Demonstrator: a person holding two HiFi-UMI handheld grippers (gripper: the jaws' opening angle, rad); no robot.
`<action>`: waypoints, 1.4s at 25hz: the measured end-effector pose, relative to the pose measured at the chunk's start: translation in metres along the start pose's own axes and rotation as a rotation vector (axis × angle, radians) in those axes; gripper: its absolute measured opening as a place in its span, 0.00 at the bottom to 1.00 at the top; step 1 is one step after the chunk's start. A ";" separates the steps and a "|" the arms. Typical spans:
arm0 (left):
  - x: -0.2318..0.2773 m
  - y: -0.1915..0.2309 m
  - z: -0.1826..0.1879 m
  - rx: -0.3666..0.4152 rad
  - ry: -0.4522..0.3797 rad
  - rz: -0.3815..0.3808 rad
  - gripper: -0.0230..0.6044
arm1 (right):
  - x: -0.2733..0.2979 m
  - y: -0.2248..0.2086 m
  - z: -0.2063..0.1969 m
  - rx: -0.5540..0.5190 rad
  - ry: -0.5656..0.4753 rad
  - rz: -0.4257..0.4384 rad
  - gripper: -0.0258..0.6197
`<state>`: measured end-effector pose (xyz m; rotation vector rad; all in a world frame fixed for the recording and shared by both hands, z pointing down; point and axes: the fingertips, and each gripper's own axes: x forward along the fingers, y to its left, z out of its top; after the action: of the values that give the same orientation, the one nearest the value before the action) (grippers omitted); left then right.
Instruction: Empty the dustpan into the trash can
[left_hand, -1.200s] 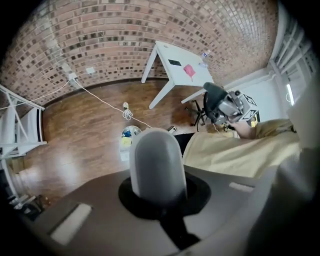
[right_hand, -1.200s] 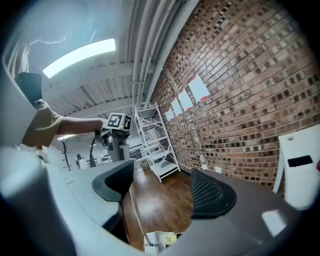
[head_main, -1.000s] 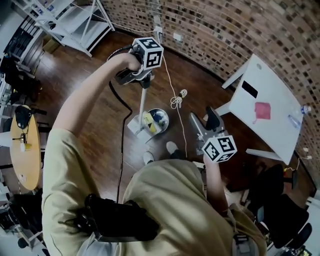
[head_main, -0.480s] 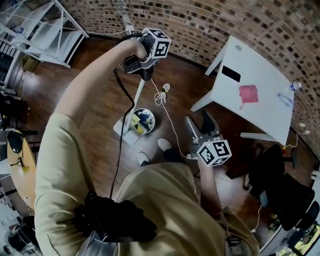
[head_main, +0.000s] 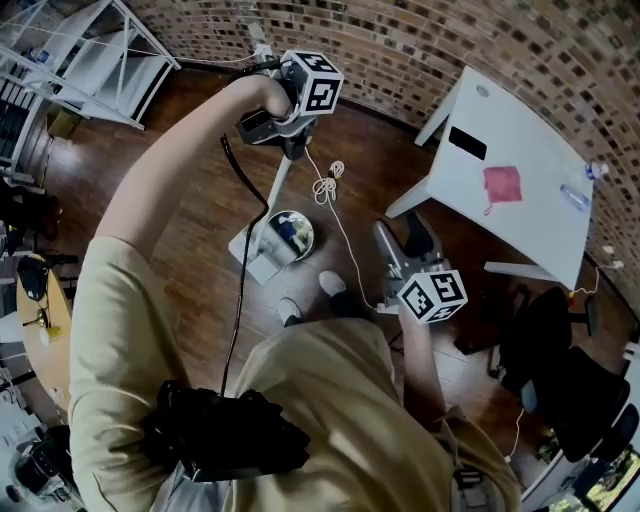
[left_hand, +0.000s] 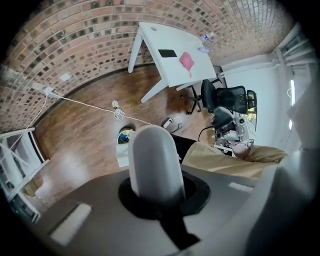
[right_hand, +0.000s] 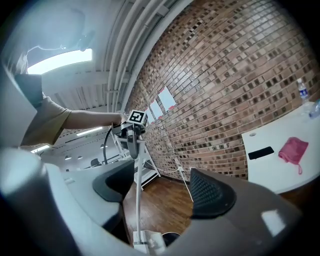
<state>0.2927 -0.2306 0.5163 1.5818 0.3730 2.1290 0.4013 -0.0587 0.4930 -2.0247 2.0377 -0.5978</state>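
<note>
White dustpan (head_main: 255, 264); pink cloth (head_main: 503, 186) on white table (head_main: 530, 240); red-brown brick wall (head_main: 450, 40); trash can (head_main: 311, 238) contents perhaps blue-yellow.

Open floor (head_main: 205, 240) left of trash can (head_main: 292, 233); cable (head_main: 327, 186), table (head_main: 530, 150) crowd right side

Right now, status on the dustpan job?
Left claw shut on the dustpan handle; right claw open, empty. Dustpan down on the floor beside the trash can. White cable lies past the can, not in the way.

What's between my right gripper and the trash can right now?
In the head view, a white cord runs over the bare wooden floor between the right gripper and the trash can; nothing else lies there.
</note>
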 end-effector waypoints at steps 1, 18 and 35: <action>0.008 0.001 -0.002 -0.009 -0.005 -0.001 0.04 | 0.001 0.001 -0.003 0.001 0.004 0.003 0.56; 0.025 -0.012 -0.141 0.011 -0.228 -0.013 0.04 | 0.023 0.034 -0.024 0.001 0.074 0.127 0.56; 0.051 0.009 -0.399 -0.371 -0.769 0.018 0.04 | 0.115 0.224 -0.066 -0.040 0.253 0.550 0.53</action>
<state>-0.1011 -0.1904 0.4423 1.9926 -0.2754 1.3332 0.1665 -0.1684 0.4736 -1.3506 2.6183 -0.7209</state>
